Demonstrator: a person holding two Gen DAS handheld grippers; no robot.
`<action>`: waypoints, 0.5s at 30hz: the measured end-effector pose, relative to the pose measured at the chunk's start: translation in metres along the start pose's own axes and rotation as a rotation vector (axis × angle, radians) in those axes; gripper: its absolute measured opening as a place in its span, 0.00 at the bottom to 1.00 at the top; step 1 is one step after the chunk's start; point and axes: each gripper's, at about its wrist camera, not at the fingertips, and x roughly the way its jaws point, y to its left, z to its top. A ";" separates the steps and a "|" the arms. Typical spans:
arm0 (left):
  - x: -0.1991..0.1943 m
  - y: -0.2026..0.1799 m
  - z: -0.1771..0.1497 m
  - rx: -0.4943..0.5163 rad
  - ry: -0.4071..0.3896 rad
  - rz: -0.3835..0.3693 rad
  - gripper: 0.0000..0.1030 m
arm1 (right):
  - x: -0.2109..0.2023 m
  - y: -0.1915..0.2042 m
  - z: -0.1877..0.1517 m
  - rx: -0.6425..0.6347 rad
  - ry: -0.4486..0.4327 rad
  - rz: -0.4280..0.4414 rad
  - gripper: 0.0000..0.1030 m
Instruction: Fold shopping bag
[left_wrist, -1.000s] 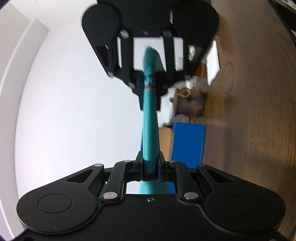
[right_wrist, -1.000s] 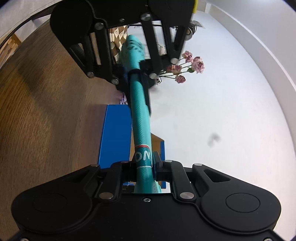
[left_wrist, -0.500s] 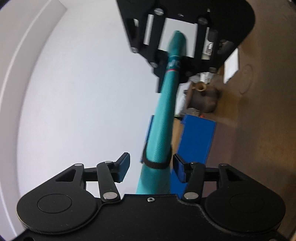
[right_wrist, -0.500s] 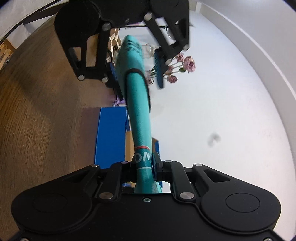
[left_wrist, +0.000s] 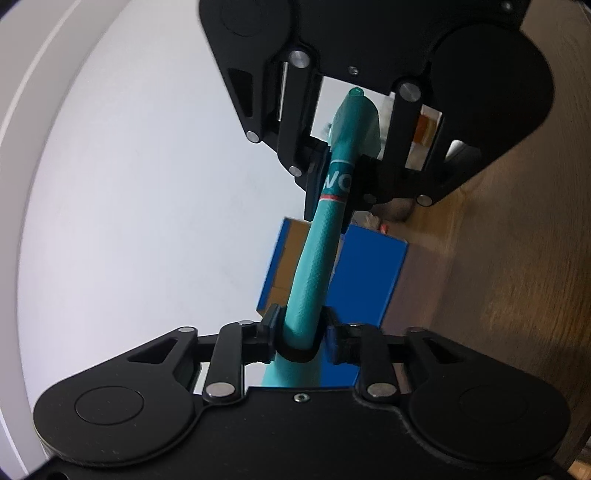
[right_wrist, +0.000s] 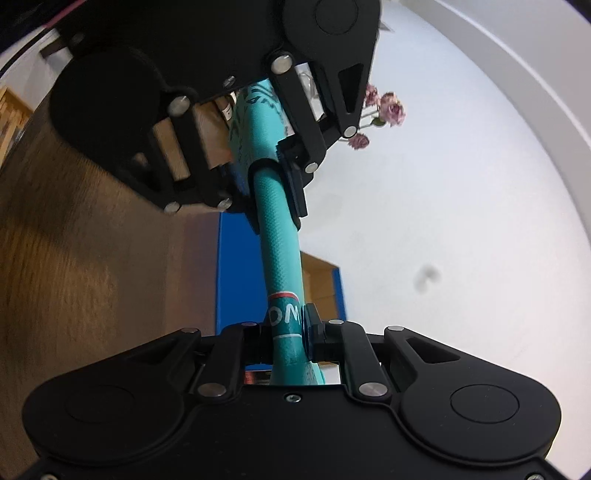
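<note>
I have the teal shopping bag (left_wrist: 317, 266), rolled into a tight tube, stretched in the air between my two tools above the white table (left_wrist: 147, 221). My left gripper (left_wrist: 300, 330) is clamped on the end with the black band, and my right gripper (right_wrist: 286, 334) is clamped on the lettered end, near a blue box (left_wrist: 365, 280) and pink flowers (right_wrist: 388, 107)

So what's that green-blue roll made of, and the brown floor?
The rolled bag looks like woven plastic fabric: tiny dimpled bumps, a slight shine, printed white letters. The floor looks like wood or a wood-look sheet, matte with streaky grain; the blur leaves that open.
</note>
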 end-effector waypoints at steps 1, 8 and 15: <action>-0.015 0.008 -0.005 0.014 -0.006 0.016 0.35 | 0.002 0.003 0.001 0.012 0.003 0.003 0.14; -0.011 0.006 -0.033 0.056 0.008 0.046 0.45 | 0.014 0.019 -0.007 0.064 -0.010 -0.014 0.14; 0.001 0.007 -0.065 0.115 0.018 0.154 0.49 | 0.023 0.018 -0.011 0.091 -0.051 -0.044 0.14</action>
